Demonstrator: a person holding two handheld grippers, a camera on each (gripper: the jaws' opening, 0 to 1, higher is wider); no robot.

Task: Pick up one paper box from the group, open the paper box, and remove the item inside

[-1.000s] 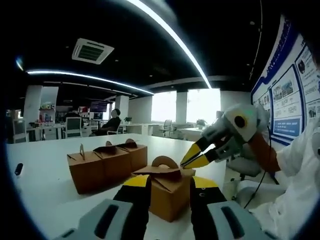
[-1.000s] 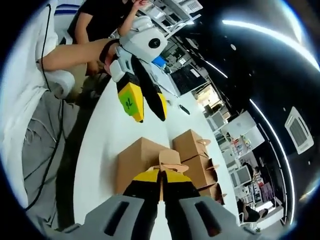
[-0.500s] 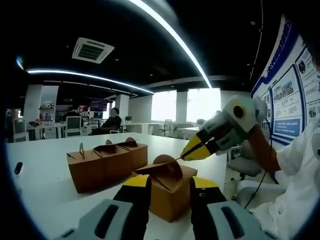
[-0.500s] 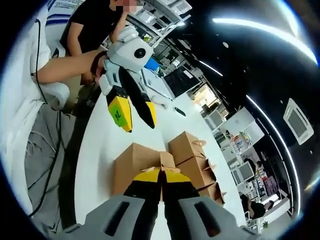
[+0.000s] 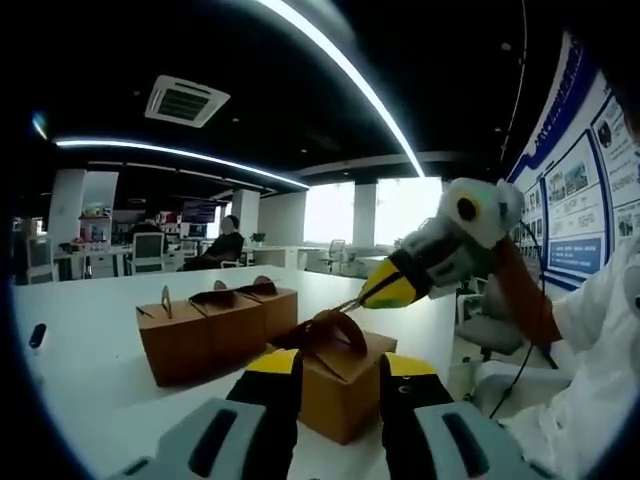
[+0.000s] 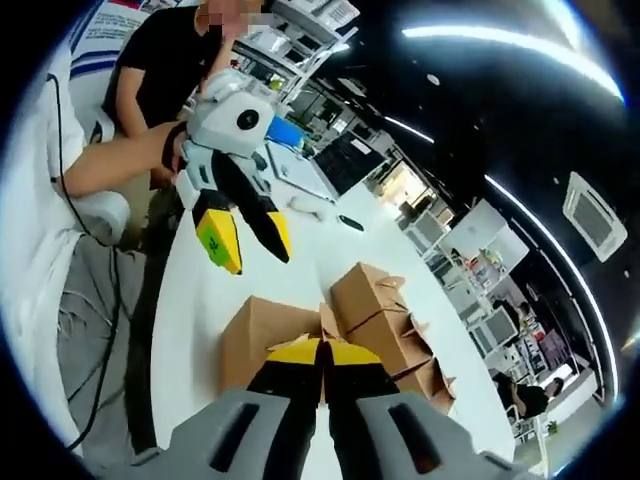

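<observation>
A brown paper box [image 5: 345, 392] stands on the white table [image 5: 80, 370], apart from a row of three like boxes [image 5: 215, 328]. My left gripper [image 5: 340, 362] is open, its jaws flanking the box from just short of it. In the right gripper view that left gripper [image 6: 248, 250] hovers open above the table, off the box [image 6: 255, 335]. My right gripper [image 6: 322, 350] is shut on the box's handle flap [image 5: 330, 330], which it holds raised; it enters the left gripper view [image 5: 372, 295] from the right. The box's inside is hidden.
The row of boxes [image 6: 380, 310] lies just past the held box. A small black object [image 5: 37, 337] sits at the table's far left. The table edge runs close on the right, with a white sleeve [image 5: 590, 340] beyond. A person [image 5: 225, 245] sits at a distant desk.
My right gripper has drawn the handle flap upward; the flap stands more upright. The left gripper and the box have stayed put.
</observation>
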